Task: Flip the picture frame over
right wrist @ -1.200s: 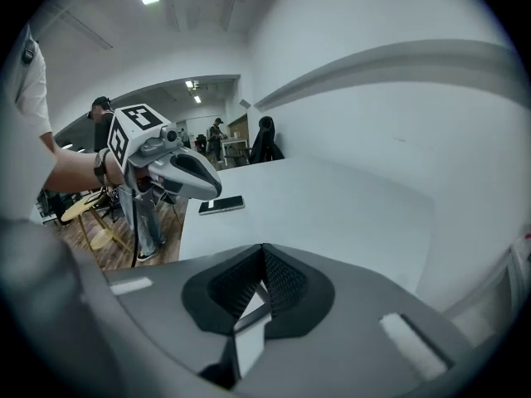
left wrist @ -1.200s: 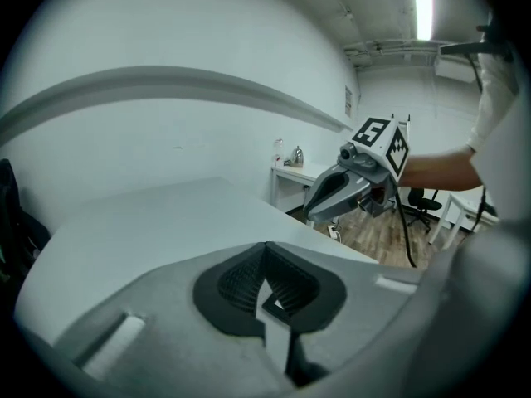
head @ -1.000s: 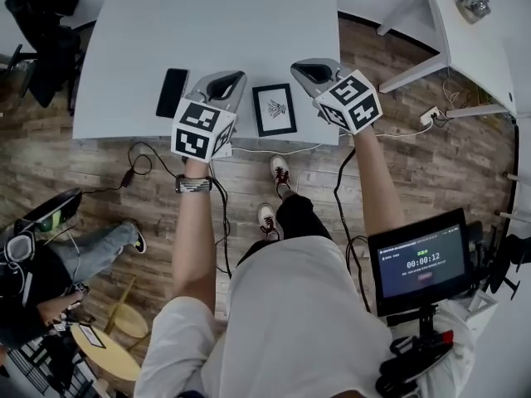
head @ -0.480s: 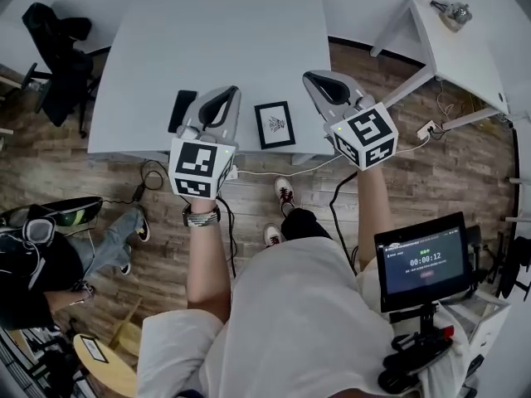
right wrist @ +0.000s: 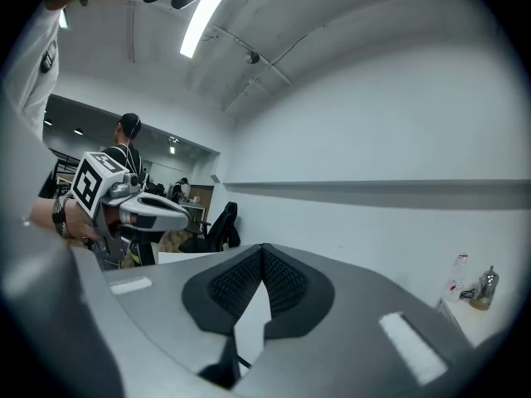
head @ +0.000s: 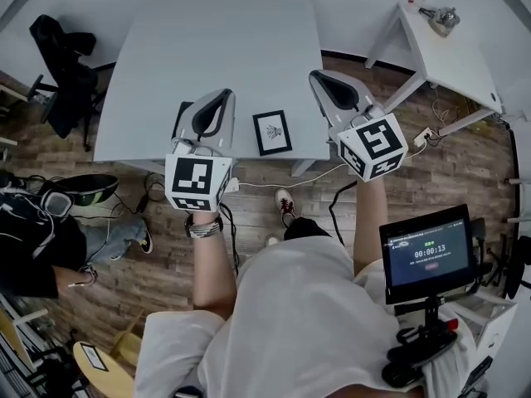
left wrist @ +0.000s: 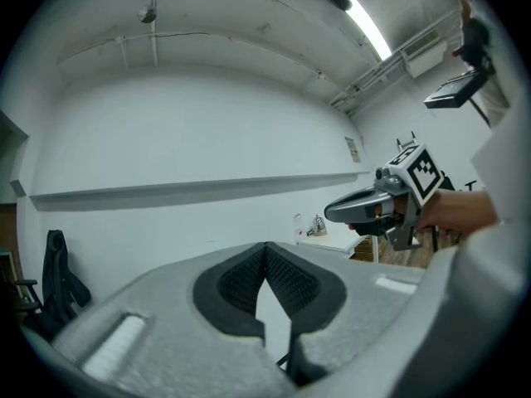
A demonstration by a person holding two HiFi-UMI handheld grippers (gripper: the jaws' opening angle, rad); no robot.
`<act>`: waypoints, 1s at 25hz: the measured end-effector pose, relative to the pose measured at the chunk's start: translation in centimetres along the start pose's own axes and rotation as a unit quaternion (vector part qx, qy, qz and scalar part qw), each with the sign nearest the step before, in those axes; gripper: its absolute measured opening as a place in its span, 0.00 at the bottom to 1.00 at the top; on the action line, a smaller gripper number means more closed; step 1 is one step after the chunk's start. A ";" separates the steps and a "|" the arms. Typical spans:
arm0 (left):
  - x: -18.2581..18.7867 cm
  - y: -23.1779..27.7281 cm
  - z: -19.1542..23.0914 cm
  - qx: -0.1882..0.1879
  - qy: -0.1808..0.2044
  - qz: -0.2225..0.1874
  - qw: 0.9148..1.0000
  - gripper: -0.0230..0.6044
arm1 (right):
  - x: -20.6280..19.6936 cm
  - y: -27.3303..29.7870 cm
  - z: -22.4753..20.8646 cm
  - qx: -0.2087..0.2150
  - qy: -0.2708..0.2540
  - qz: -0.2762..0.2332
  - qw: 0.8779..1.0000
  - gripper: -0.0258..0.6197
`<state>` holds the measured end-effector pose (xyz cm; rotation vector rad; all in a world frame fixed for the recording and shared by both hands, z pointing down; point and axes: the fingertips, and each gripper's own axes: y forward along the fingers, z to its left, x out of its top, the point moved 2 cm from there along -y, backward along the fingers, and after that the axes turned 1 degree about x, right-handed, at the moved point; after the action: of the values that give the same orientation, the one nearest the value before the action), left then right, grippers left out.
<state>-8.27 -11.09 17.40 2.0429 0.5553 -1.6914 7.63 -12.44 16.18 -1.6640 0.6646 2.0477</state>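
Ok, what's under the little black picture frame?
Only the pale grey tabletop shows beneath the small black picture frame, which lies flat, picture side up, near the front edge. Its back, and anything pressed beneath it, is covered.

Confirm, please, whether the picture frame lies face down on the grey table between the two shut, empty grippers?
Not quite: the head view shows the picture frame face up, its drawing visible. Otherwise right: it lies on the grey table between the left gripper and right gripper, both shut and empty.
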 end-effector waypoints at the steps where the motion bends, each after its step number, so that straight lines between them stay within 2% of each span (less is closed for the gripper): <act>1: 0.0 0.0 -0.2 0.000 0.005 -0.001 1.000 0.04 | 0.2 -0.2 0.1 0.001 -0.002 -0.003 1.000 0.04; 11: 0.6 0.1 -0.6 -0.003 0.036 -0.003 0.999 0.04 | 0.6 -0.7 0.4 -0.007 -0.003 -0.010 1.000 0.04; 25: 0.0 0.5 -1.1 -0.012 0.024 0.004 1.000 0.04 | -0.5 -1.2 -0.1 -0.013 0.014 0.006 1.000 0.04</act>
<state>-7.11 -10.92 17.61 2.0702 0.5780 -1.6277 8.48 -11.57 16.59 -1.7104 0.6629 2.0531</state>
